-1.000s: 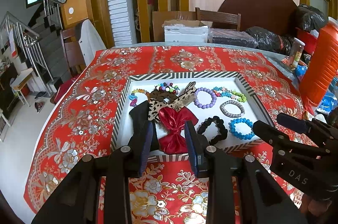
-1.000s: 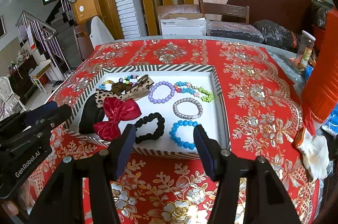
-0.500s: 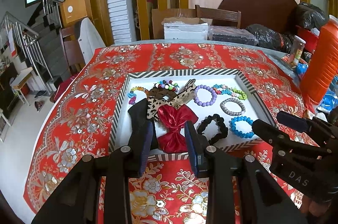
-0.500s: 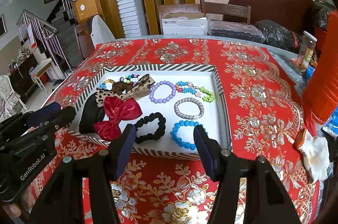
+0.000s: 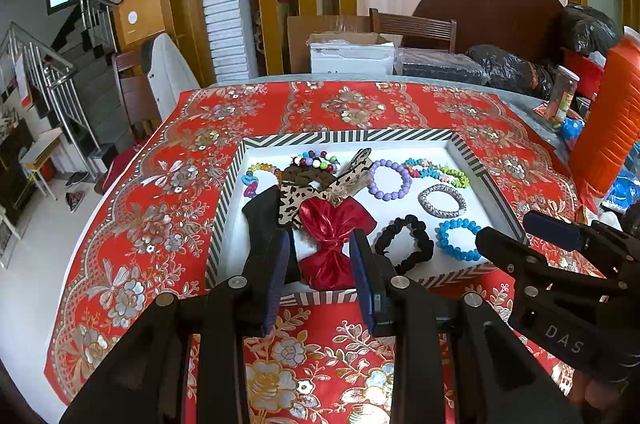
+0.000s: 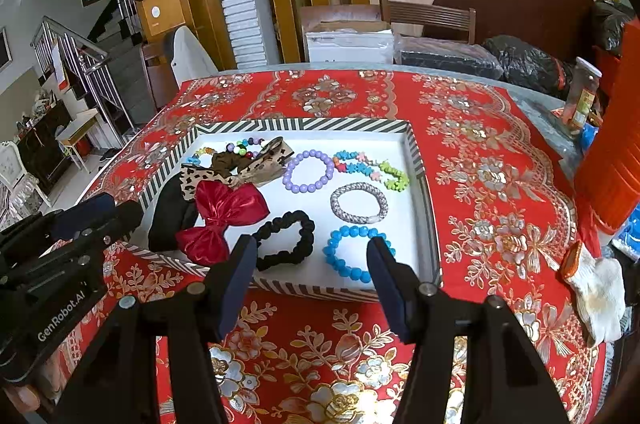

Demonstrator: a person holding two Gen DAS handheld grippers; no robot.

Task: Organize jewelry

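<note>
Empty tongs over glossy beaded bracelets

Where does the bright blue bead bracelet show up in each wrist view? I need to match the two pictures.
Left wrist view: blue bead bracelet lies right of centre, near the tray's near right corner, right of the black scrunchie.
Right wrist view: blue bead bracelet sits low centre, just beyond the open right gripper, between its fingers in the picture.
Shared landmark: the silver bracelet lies directly behind it.
</note>
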